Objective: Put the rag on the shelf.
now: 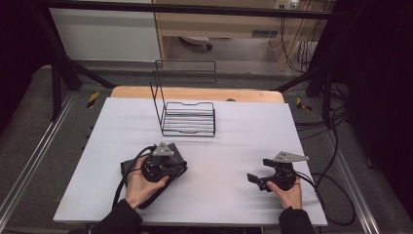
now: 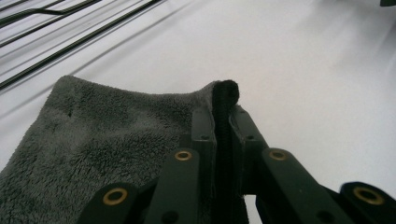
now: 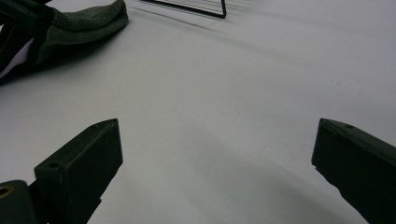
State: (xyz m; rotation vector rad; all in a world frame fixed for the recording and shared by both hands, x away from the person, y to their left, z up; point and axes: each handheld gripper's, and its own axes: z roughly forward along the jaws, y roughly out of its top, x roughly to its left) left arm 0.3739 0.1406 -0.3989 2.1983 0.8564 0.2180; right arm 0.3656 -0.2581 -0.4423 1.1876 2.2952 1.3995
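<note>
A dark grey fleece cloth (image 1: 130, 168) lies on the white table at the front left, under my left hand. My left gripper (image 1: 176, 161) is shut on the cloth's right edge; in the left gripper view the cloth (image 2: 102, 140) spreads to the left and its pinched edge (image 2: 226, 93) pokes up between the two jaws. My right gripper (image 1: 253, 179) rests low at the front right, open, with bare table between its jaws (image 3: 215, 154). In the right gripper view the cloth (image 3: 84, 23) shows far off at the top left.
A black wire rack (image 1: 187, 117) with a tall wire back stands at the middle back of the white table top (image 1: 234, 141). Its wires (image 2: 70, 32) show at the top left of the left gripper view. Cables (image 1: 331, 195) trail off the right edge.
</note>
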